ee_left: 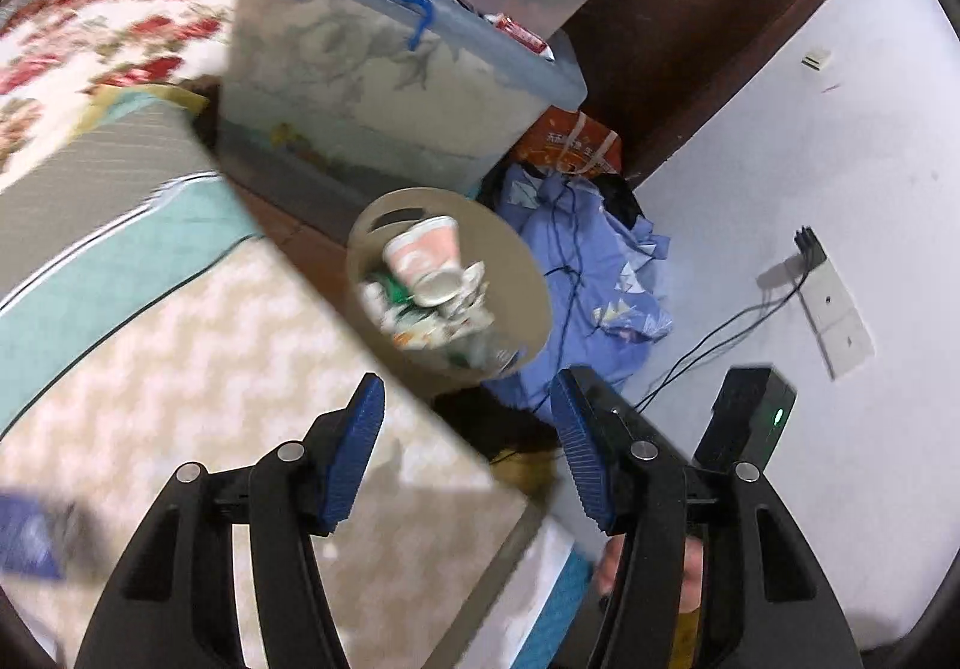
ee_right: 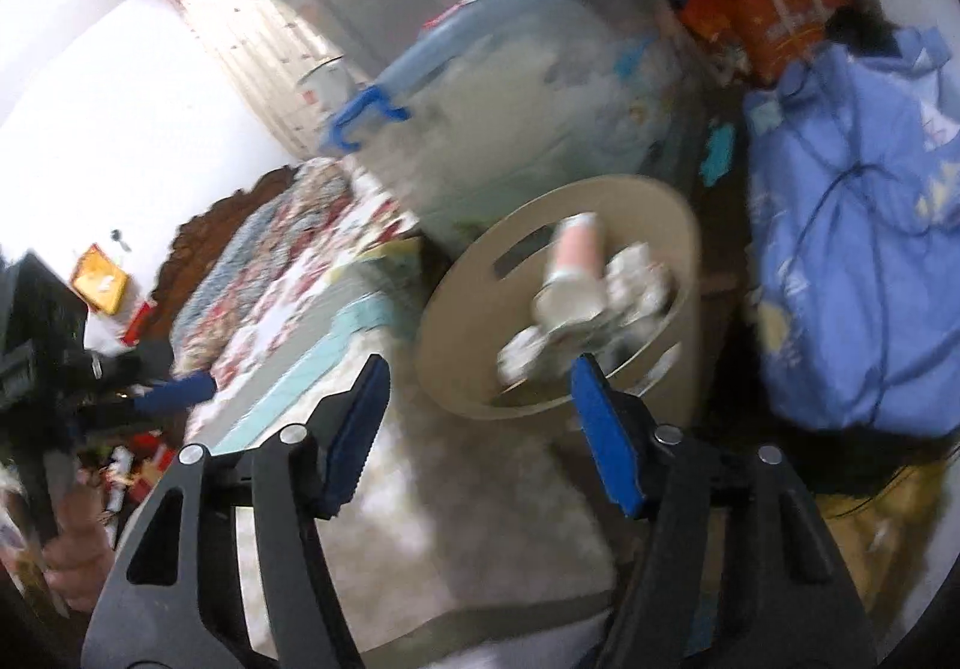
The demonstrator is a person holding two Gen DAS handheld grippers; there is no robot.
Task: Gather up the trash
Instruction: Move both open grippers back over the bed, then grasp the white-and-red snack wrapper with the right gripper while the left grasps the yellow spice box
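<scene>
A beige waste bin (ee_left: 528,279) stands on the floor beside the bed. It holds a pink and white paper cup (ee_left: 427,255) and several crumpled wrappers (ee_left: 444,330). The bin also shows in the right wrist view (ee_right: 456,321), with the cup (ee_right: 573,273) lying on top of the trash. My left gripper (ee_left: 468,447) is open and empty, above the bed edge and short of the bin. My right gripper (ee_right: 480,435) is open and empty, just in front of the bin's near rim. The left gripper also appears at the left of the right wrist view (ee_right: 174,393).
A bed with a zigzag cover (ee_left: 210,399) and a floral quilt (ee_left: 90,51) fills the left. Stacked clear storage boxes (ee_left: 390,87) stand behind the bin. Blue clothing (ee_left: 594,273) with cables lies right of the bin, an orange bag (ee_left: 570,144) behind it. A white wall with sockets (ee_left: 834,309) is at right.
</scene>
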